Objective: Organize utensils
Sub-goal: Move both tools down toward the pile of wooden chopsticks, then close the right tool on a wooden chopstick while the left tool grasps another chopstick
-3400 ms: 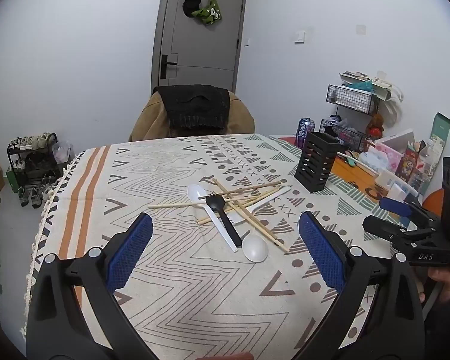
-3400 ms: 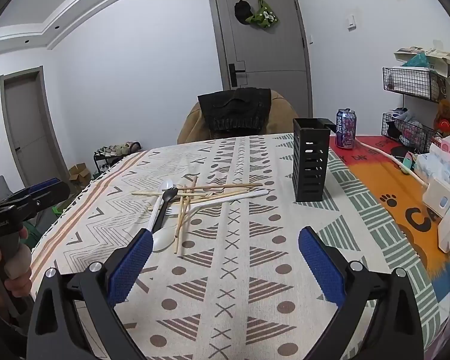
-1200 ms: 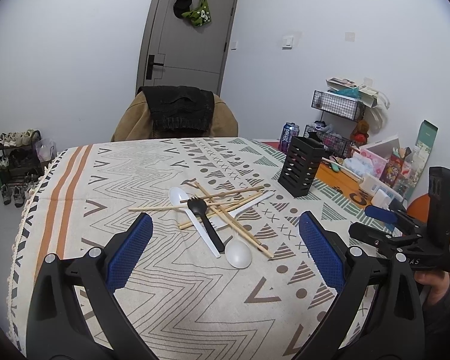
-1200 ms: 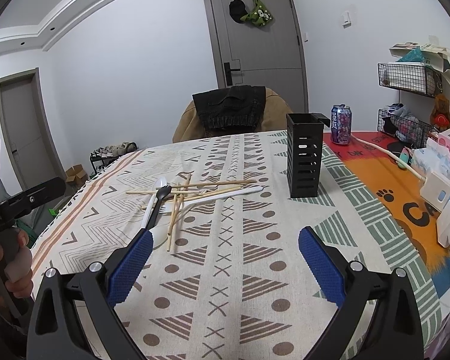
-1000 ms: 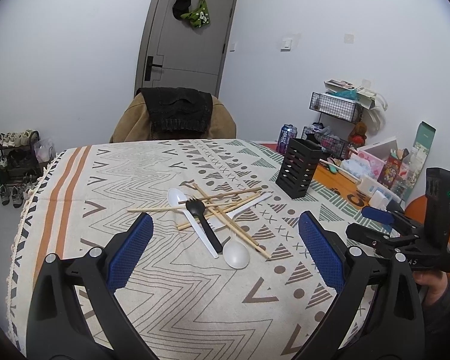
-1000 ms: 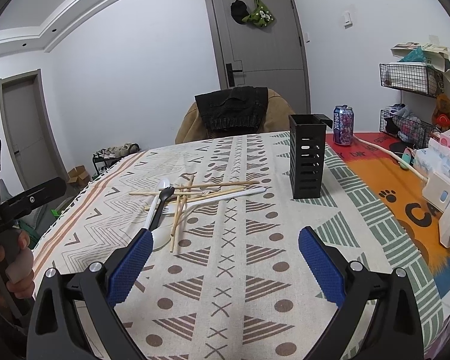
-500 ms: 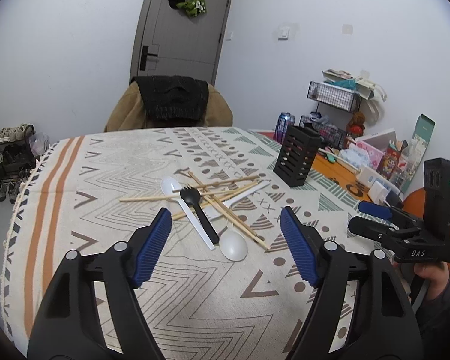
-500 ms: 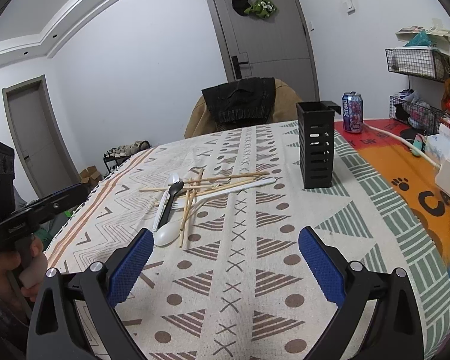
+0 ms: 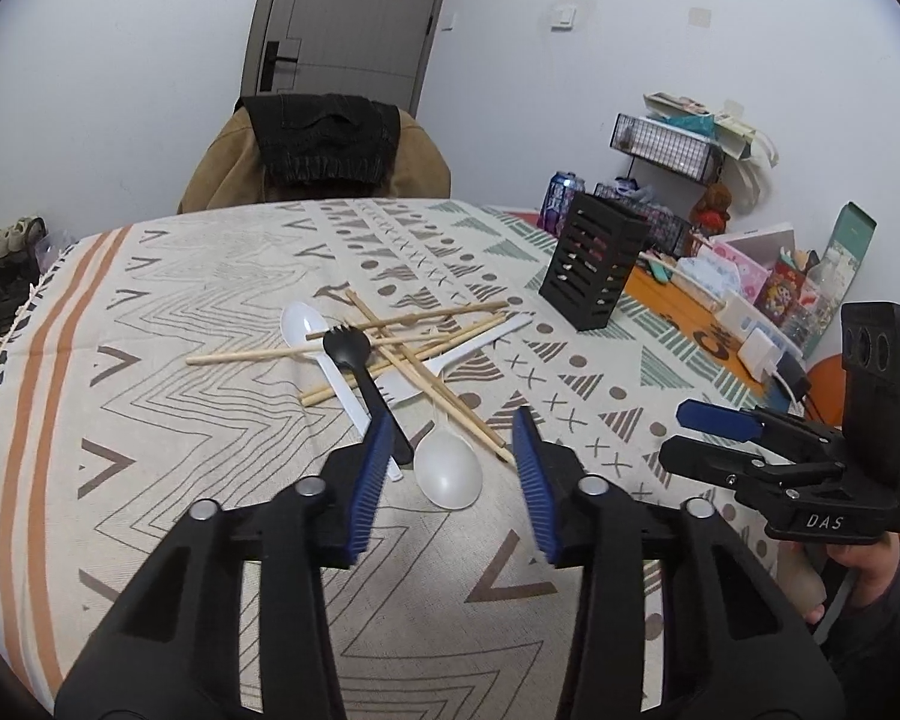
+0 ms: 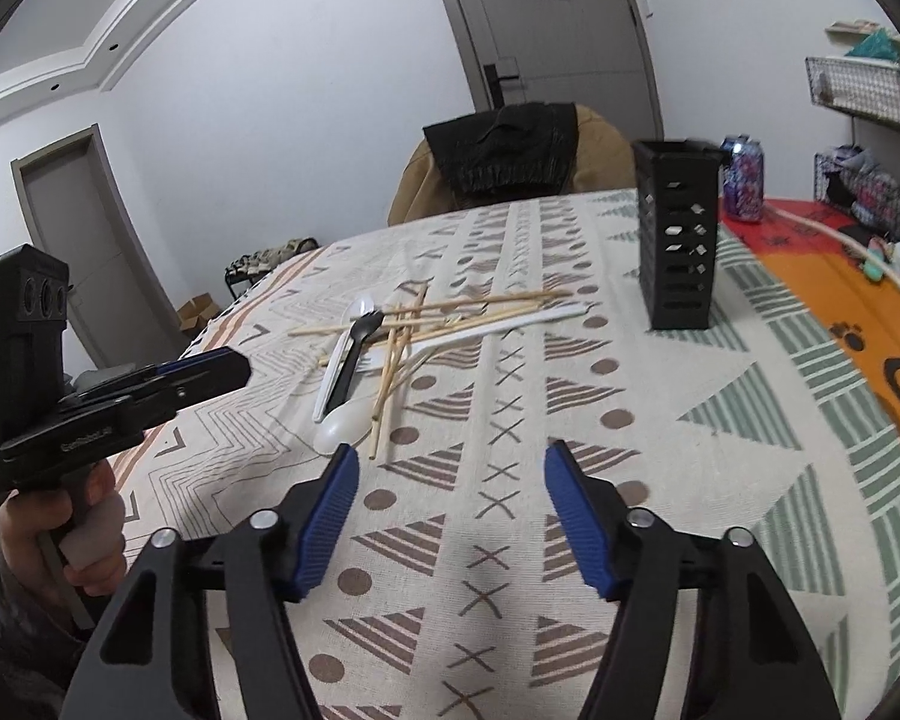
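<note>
Both claws, left claw (image 9: pixel 447 456) and right claw (image 10: pixel 447 480), have just been narrowing yet grip nothing. We've sorted nothing: chopsticks (image 9: pixel 414 348), spoons (image 9: pixel 448 471) and fork (image 9: pixel 360 375) lie heaped mid-table (image 9: pixel 150 360), holder (image 9: pixel 594 261) apart.

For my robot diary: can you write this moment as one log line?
left claw: closing, empty, near white spoon | right claw: closing, empty | holder: no utensils visible

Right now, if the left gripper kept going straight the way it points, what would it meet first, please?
Most likely the bowl of the near white spoon: it lies framed between the left gripper pads, whose jaws have just been closing, with nothing gripped. Depth is unclear; the black fork handle lies just beside it.
</note>
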`<act>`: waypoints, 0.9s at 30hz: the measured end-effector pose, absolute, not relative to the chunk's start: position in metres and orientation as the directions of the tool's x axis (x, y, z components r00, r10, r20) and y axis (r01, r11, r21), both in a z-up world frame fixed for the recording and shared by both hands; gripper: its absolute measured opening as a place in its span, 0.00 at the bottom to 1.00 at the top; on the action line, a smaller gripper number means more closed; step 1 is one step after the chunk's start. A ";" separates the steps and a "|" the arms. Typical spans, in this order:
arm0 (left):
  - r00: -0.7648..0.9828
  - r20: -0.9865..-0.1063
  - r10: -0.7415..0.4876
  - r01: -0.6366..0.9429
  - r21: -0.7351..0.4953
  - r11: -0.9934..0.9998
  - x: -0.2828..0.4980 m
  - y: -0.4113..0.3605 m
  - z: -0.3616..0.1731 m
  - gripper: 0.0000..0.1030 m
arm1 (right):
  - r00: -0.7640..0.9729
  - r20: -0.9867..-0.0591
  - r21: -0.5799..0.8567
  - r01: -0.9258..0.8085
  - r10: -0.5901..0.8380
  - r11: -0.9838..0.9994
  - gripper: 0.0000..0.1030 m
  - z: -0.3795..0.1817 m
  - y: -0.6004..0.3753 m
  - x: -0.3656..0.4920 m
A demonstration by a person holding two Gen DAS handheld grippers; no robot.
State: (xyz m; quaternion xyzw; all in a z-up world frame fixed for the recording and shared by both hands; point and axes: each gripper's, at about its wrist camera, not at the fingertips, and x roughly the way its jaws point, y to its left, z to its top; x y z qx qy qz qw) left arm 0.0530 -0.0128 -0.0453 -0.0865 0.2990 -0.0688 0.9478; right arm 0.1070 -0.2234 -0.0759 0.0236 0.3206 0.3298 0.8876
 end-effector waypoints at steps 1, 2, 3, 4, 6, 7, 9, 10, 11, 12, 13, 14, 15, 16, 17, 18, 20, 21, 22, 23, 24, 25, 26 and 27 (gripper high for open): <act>0.808 -0.560 -0.180 0.075 -0.206 0.976 0.055 -0.012 -0.047 0.36 | 0.566 -0.560 0.257 -0.576 0.606 0.776 0.57 -0.077 -0.220 0.108; 0.805 -0.566 -0.176 0.068 -0.207 0.976 0.057 -0.011 -0.049 0.36 | 0.555 -0.565 0.261 -0.582 0.611 0.770 0.56 -0.078 -0.217 0.109; 0.802 -0.571 -0.174 0.063 -0.208 0.976 0.058 -0.010 -0.051 0.35 | 0.541 -0.571 0.264 -0.591 0.618 0.762 0.56 -0.080 -0.212 0.111; 0.799 -0.576 -0.171 0.057 -0.210 0.976 0.060 -0.009 -0.052 0.35 | 0.532 -0.576 0.265 -0.597 0.620 0.758 0.56 -0.081 -0.210 0.112; 0.794 -0.586 -0.162 0.043 -0.212 0.976 0.062 -0.005 -0.055 0.35 | 0.507 -0.588 0.269 -0.612 0.630 0.743 0.54 -0.084 -0.201 0.114; 0.792 -0.589 -0.161 0.040 -0.213 0.976 0.063 -0.004 -0.055 0.35 | 0.493 -0.595 0.270 -0.620 0.634 0.736 0.51 -0.086 -0.195 0.115; 0.787 -0.598 -0.150 0.027 -0.210 0.977 0.065 -0.001 -0.057 0.35 | 0.474 -0.609 0.269 -0.631 0.636 0.727 0.46 -0.090 -0.186 0.117; 0.785 -0.602 -0.146 0.021 -0.209 0.978 0.065 0.001 -0.057 0.35 | 0.461 -0.618 0.270 -0.637 0.637 0.722 0.44 -0.092 -0.181 0.118; 0.784 -0.604 -0.143 0.018 -0.208 0.978 0.066 0.002 -0.057 0.35 | 0.452 -0.624 0.271 -0.640 0.637 0.719 0.41 -0.094 -0.176 0.120; 0.783 -0.606 -0.140 0.015 -0.206 0.978 0.066 0.003 -0.057 0.35 | 0.443 -0.629 0.275 -0.642 0.639 0.716 0.40 -0.096 -0.172 0.122; 0.782 -0.609 -0.136 0.011 -0.203 0.979 0.066 0.004 -0.057 0.35 | 0.431 -0.635 0.279 -0.645 0.641 0.711 0.39 -0.098 -0.168 0.124; 0.780 -0.611 -0.132 0.008 -0.202 0.979 0.067 0.005 -0.057 0.35 | 0.426 -0.640 0.279 -0.647 0.639 0.710 0.37 -0.099 -0.164 0.125; 0.779 -0.613 -0.130 0.005 -0.201 0.980 0.067 0.006 -0.057 0.35 | 0.420 -0.648 0.276 -0.648 0.636 0.710 0.36 -0.100 -0.160 0.127; 0.778 -0.616 -0.128 0.003 -0.200 0.980 0.067 0.006 -0.057 0.35 | 0.411 -0.655 0.277 -0.650 0.634 0.708 0.32 -0.102 -0.156 0.128; 0.775 -0.619 -0.127 0.003 -0.198 0.980 0.068 0.006 -0.057 0.35 | 0.402 -0.662 0.280 -0.651 0.633 0.706 0.27 -0.103 -0.153 0.130; 0.774 -0.621 -0.127 0.004 -0.195 0.981 0.069 0.005 -0.056 0.35 | 0.397 -0.667 0.280 -0.650 0.630 0.706 0.24 -0.105 -0.151 0.132; 0.770 -0.625 -0.130 0.012 -0.190 0.982 0.071 0.002 -0.056 0.35 | 0.389 -0.680 0.282 -0.643 0.621 0.712 0.10 -0.109 -0.147 0.137; 0.767 -0.628 -0.133 0.016 -0.188 0.982 0.073 0.001 -0.057 0.35 | 0.388 -0.681 0.286 -0.640 0.621 0.713 0.05 -0.109 -0.148 0.138; 0.764 -0.630 -0.136 0.021 -0.186 0.982 0.074 -0.001 -0.057 0.35 | 0.391 -0.679 0.288 -0.637 0.621 0.715 0.05 -0.109 -0.150 0.139; 0.761 -0.633 -0.139 0.027 -0.183 0.983 0.076 -0.004 -0.057 0.35 | 0.397 -0.675 0.286 -0.636 0.622 0.717 0.05 -0.108 -0.151 0.138; 0.759 -0.635 -0.142 0.033 -0.180 0.983 0.077 -0.007 -0.057 0.35 | 0.403 -0.672 0.282 -0.638 0.622 0.717 0.05 -0.107 -0.153 0.137; 0.758 -0.636 -0.144 0.038 -0.177 0.983 0.079 -0.009 -0.058 0.35 | 0.410 -0.668 0.274 -0.640 0.621 0.718 0.05 -0.105 -0.156 0.136; 0.756 -0.638 -0.147 0.044 -0.175 0.984 0.081 -0.013 -0.058 0.35 | 0.415 -0.666 0.271 -0.639 0.619 0.720 0.05 -0.104 -0.159 0.135; 0.753 -0.641 -0.150 0.049 -0.173 0.984 0.083 -0.015 -0.058 0.35 | 0.419 -0.664 0.270 -0.638 0.619 0.721 0.05 -0.103 -0.162 0.134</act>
